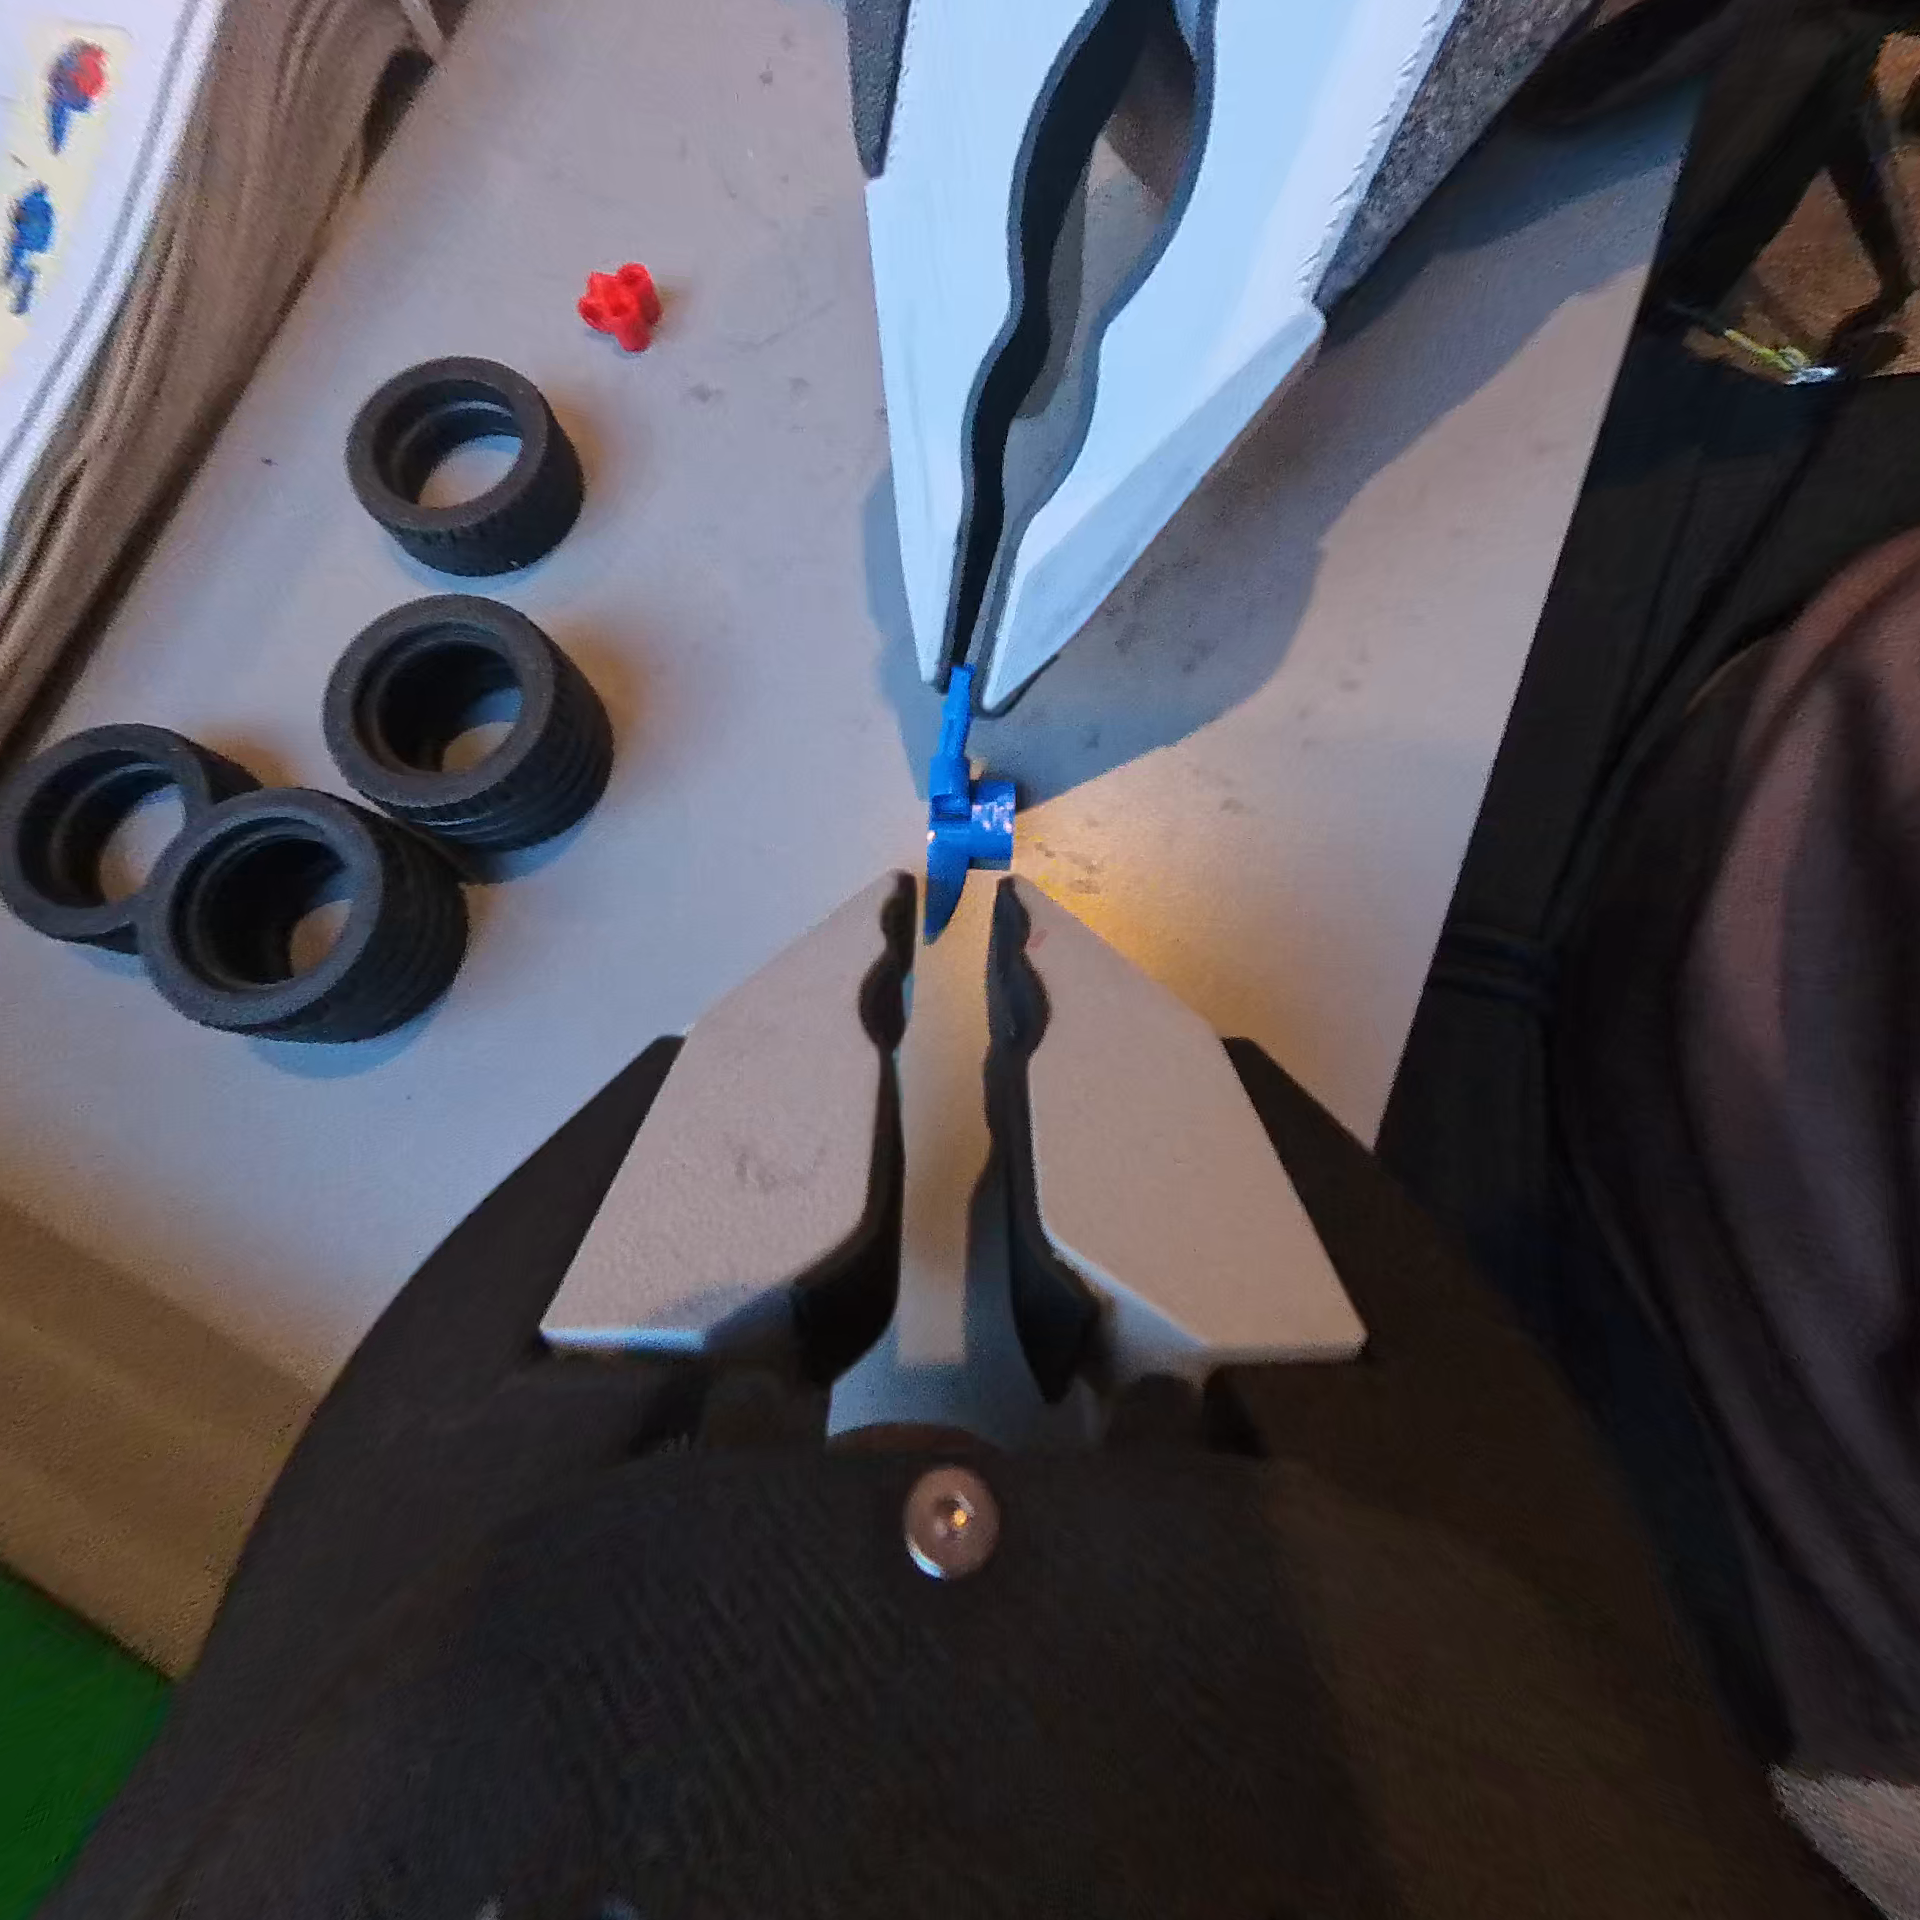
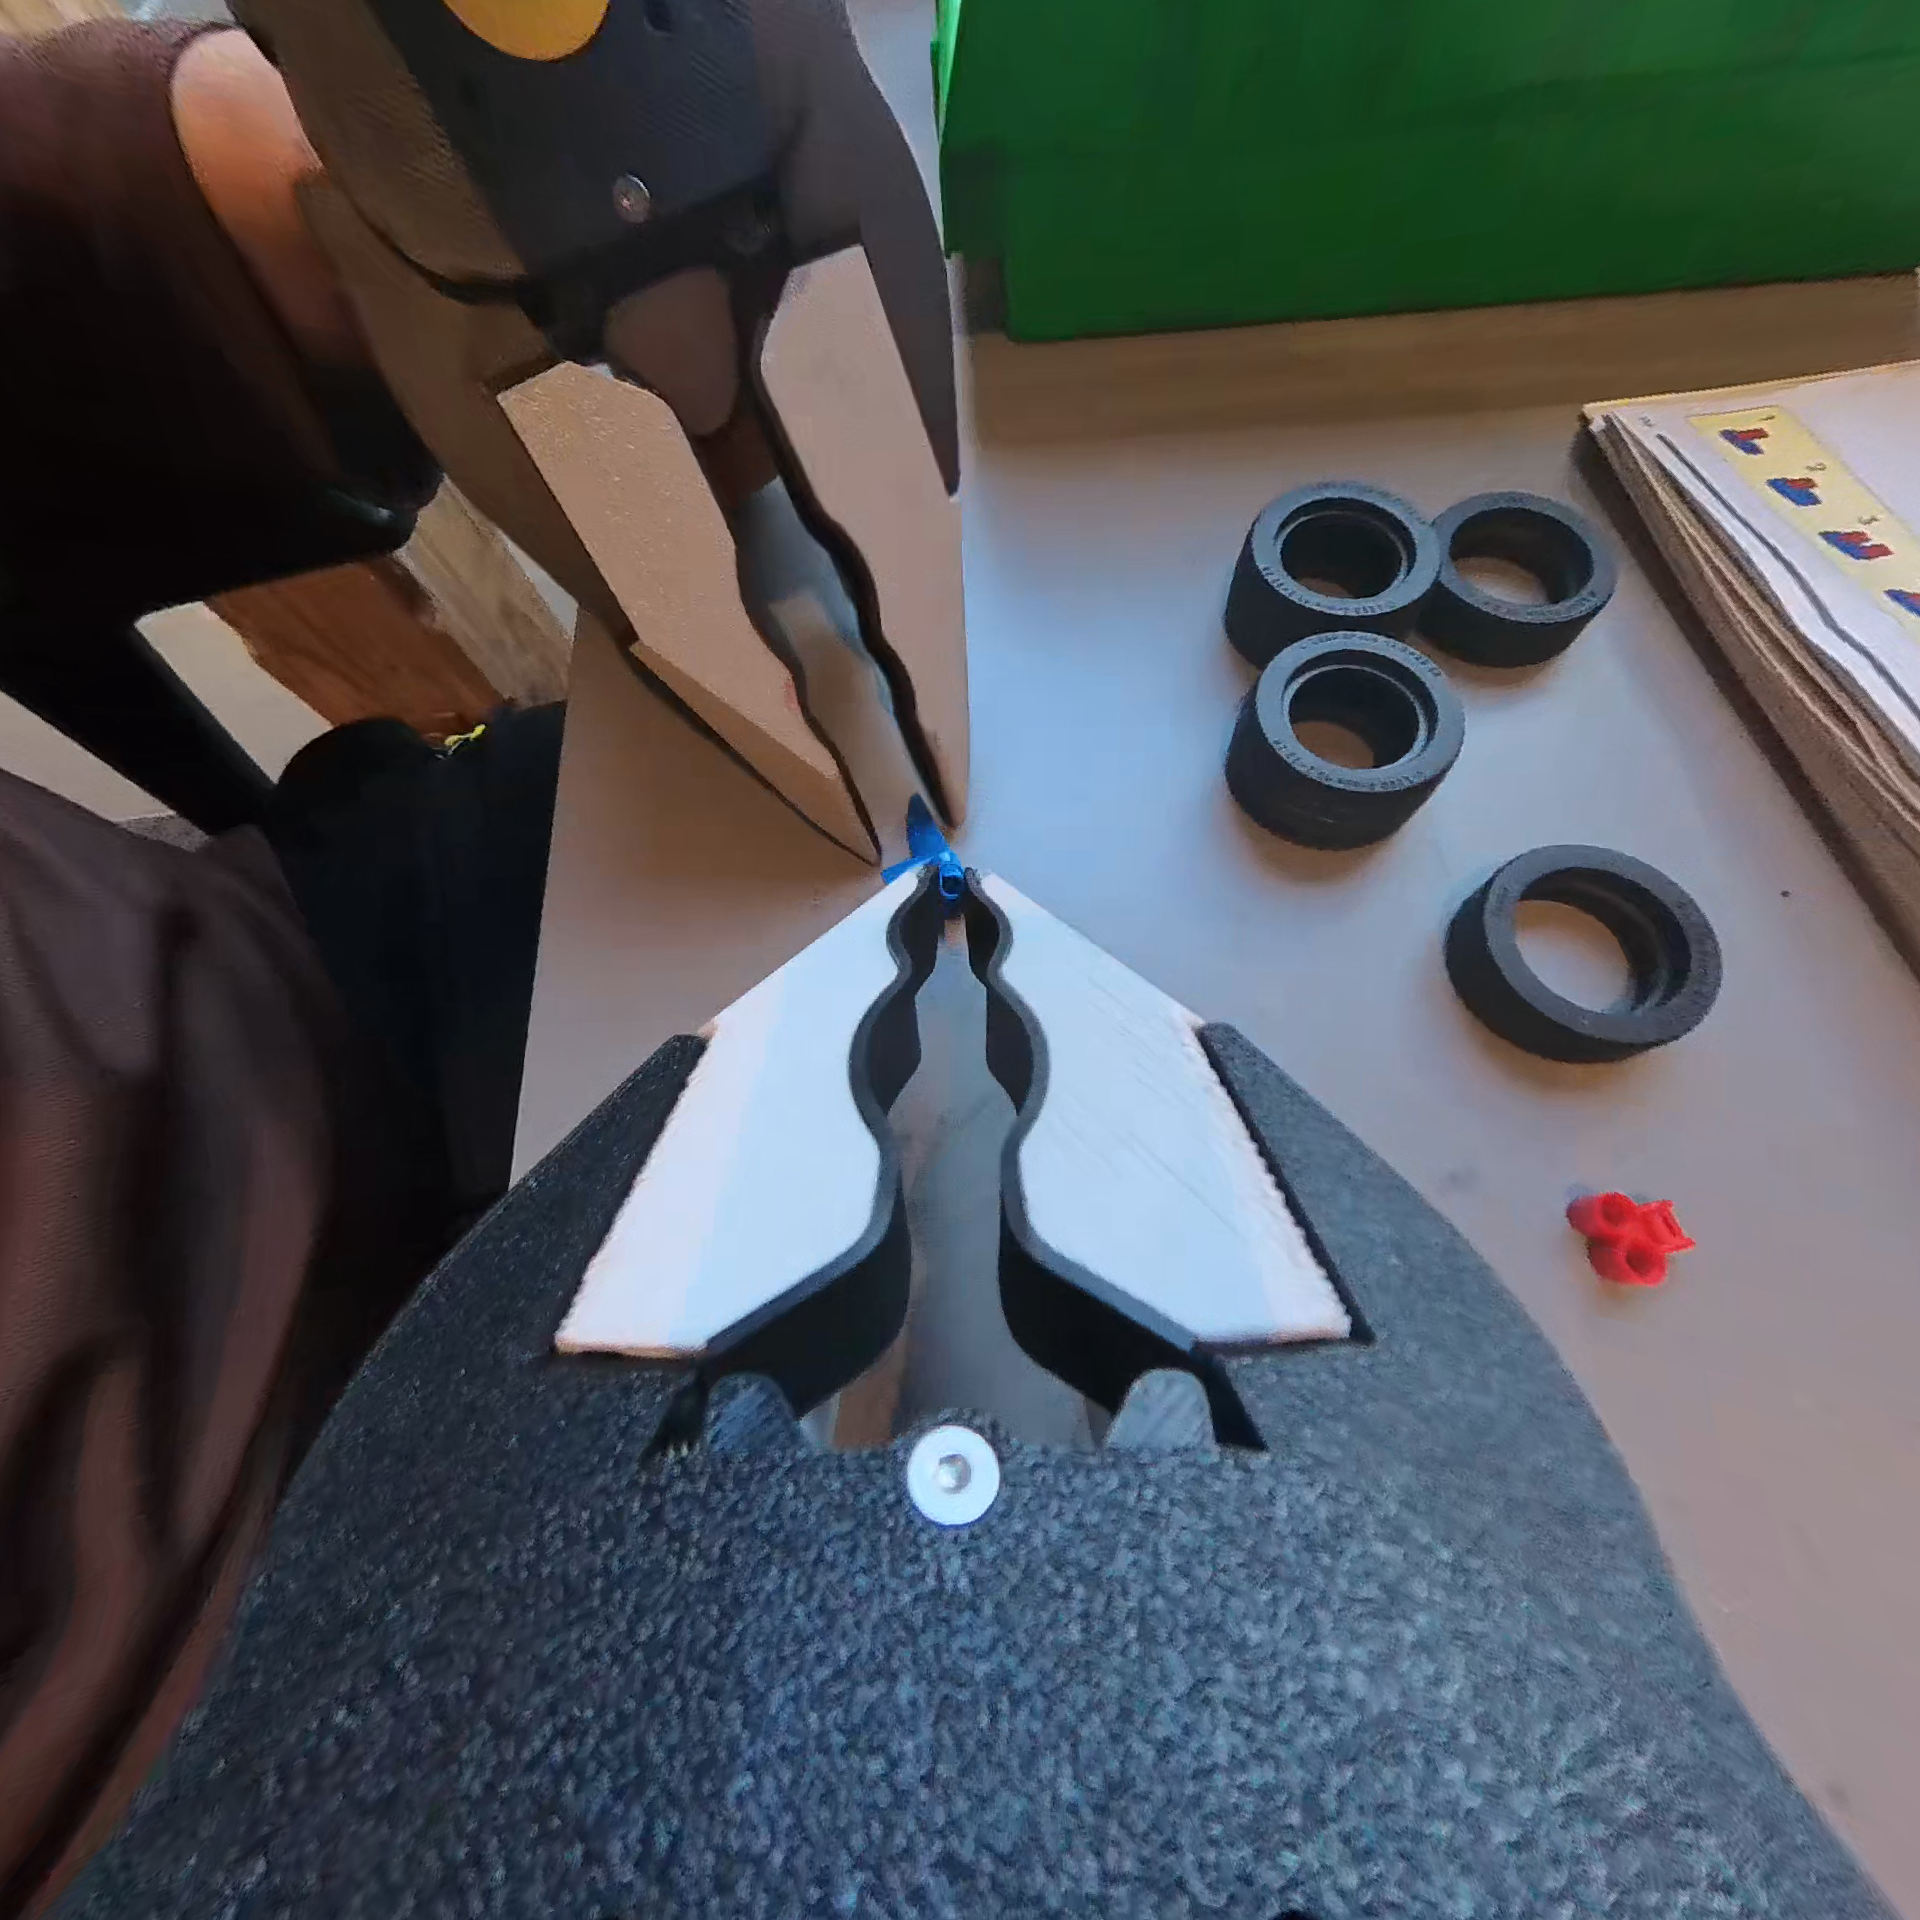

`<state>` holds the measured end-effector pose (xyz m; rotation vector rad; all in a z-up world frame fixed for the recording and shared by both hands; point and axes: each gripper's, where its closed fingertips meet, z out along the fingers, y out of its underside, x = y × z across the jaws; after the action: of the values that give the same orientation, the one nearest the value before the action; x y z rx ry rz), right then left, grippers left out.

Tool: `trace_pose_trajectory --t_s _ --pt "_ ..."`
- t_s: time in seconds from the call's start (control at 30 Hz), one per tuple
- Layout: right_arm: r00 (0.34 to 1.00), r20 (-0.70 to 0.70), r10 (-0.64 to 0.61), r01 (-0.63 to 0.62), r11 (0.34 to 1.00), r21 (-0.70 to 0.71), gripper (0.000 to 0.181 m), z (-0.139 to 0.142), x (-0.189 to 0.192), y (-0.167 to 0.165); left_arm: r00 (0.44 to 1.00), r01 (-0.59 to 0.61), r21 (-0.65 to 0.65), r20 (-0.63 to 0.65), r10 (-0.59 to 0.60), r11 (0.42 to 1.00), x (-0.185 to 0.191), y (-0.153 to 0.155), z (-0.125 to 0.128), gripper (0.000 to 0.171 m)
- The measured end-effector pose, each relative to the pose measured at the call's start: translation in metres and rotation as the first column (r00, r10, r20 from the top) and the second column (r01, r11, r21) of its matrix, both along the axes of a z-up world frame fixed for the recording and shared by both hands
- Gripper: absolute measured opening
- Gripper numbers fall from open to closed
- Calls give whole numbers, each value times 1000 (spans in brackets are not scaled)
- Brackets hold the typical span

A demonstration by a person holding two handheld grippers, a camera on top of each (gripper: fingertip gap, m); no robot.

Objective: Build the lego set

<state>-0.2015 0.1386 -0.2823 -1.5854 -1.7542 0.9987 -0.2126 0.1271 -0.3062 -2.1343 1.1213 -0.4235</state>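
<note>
While my right claw (image 2: pixel 943 883) pinches the blue piece (image 1: pixel 961 821), my left claw (image 1: pixel 956 894) gapes slightly around its end, gripping nothing.

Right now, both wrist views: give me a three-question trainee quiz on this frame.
1. True or false: the right gripper is shut on the blue lego piece.
2. How many black tyres lie on the table?
3. Which loose piece lies beyond the tyres in the left wrist view: A a red connector, B a yellow plate, C a green axle?

Key: 1 true; 2 four; 3 A.
</note>
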Motion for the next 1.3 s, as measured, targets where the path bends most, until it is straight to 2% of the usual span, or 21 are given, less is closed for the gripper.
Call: trace_pose_trajectory --t_s 0.1,0.23,0.37,0.53,0.8,1.3 --pt "1000 16 -2 2 1000 12 4 -3 -2 0 1000 -6 -31 -1 6 999 1 0 -1 4" --pt "1000 29 -6 5 1000 22 4 -5 -1 1 1000 -24 -55 -18 23 998 -3 0 1 4" --pt "999 40 -6 5 1000 25 4 -7 -1 1 998 -24 -96 47 29 995 3 -5 16 4" --pt "998 56 -4 2 999 33 4 -10 -1 1 998 -22 -101 59 28 995 5 -4 23 4" --pt "997 80 -9 8 1000 10 4 -14 0 3 990 -47 -131 126 64 990 4 4 26 4" --pt "996 87 -23 24 1000 -4 4 -15 4 7 990 -52 -172 123 74 984 8 8 20 4"
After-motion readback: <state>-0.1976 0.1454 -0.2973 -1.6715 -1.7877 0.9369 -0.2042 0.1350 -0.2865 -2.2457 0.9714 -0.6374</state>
